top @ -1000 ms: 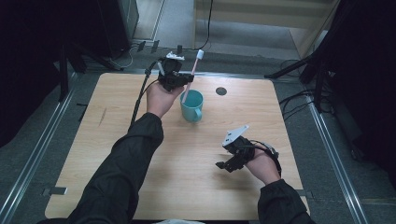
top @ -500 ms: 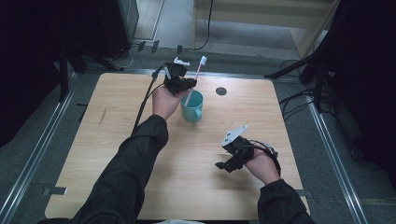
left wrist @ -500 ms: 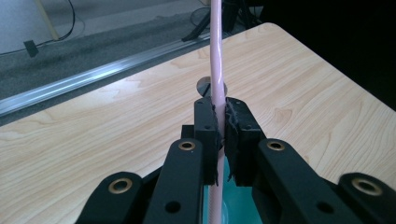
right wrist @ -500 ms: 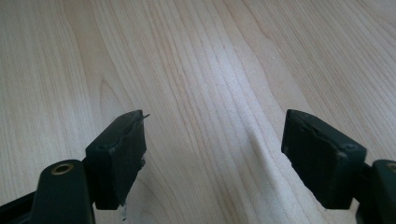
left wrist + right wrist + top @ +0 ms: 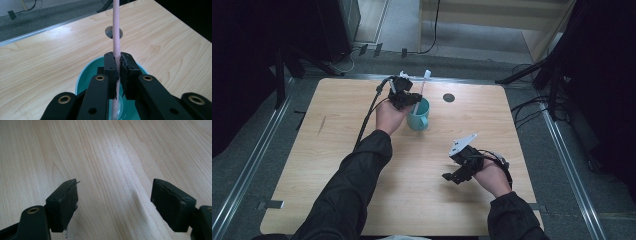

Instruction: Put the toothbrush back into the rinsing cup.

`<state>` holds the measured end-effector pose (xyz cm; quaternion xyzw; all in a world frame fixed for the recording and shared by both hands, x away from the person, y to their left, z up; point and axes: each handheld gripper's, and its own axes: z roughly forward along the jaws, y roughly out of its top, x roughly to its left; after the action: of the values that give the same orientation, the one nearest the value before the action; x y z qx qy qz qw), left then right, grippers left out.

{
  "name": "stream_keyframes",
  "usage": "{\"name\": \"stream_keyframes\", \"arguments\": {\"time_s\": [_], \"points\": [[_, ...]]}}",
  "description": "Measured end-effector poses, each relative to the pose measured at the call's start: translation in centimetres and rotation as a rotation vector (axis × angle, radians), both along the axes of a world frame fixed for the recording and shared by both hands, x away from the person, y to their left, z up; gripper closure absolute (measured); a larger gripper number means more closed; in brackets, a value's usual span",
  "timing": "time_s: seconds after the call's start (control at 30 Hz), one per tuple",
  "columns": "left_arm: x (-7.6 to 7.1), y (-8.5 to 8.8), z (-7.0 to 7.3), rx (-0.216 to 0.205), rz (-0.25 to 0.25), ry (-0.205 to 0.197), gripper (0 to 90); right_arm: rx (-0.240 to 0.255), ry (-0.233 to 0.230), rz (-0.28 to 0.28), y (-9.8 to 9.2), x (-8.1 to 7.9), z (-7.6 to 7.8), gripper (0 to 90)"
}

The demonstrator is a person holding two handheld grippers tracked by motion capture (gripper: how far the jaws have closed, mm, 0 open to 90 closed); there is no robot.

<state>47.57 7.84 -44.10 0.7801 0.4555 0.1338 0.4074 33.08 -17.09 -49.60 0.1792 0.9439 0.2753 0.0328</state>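
A teal mug (image 5: 419, 117) stands on the wooden table (image 5: 337, 150) near its far middle. My left gripper (image 5: 408, 98) hovers just over the mug's rim, shut on a pale pink toothbrush (image 5: 422, 87) that stands nearly upright with its lower end inside the mug. In the left gripper view the pink handle (image 5: 116, 30) is clamped between the two jaws of the left gripper (image 5: 117, 66), above the teal mug (image 5: 85, 80). My right gripper (image 5: 457, 175) rests low at the table's right front, open, with bare wood between its jaws; the right gripper (image 5: 113, 200) holds nothing.
A round dark cable hole (image 5: 449, 97) sits in the table to the right of the mug, also seen as the hole (image 5: 110, 32) behind the toothbrush. Metal rails (image 5: 242, 185) run along the table's sides. Cables lie on the floor beyond.
The left gripper with the toothbrush has shifted slightly right and the brush stands more upright over the mug. The right gripper has stayed where it was.
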Motion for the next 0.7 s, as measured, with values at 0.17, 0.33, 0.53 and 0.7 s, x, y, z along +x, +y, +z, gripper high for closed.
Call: {"name": "stream_keyframes", "arguments": {"time_s": [0.17,0.33,0.53,0.7], "points": [[-0.2,-0.1,-0.6,0.011,0.0,0.015,83.9,-0.001,0.001,0.0,0.0,0.0,0.0,21.8],[-0.7,-0.4,-1.4,0.027,-0.012,0.04,83.7,-0.001,0.002,-0.001,0.1,0.0,0.0,21.8],[-0.7,-0.3,-1.8,0.048,-0.012,0.056,83.5,-0.005,0.0,0.004,0.2,0.0,0.0,21.8],[-0.6,-0.1,-1.6,0.049,-0.012,0.056,83.1,-0.004,0.002,0.002,0.1,0.0,0.0,21.8]]}}
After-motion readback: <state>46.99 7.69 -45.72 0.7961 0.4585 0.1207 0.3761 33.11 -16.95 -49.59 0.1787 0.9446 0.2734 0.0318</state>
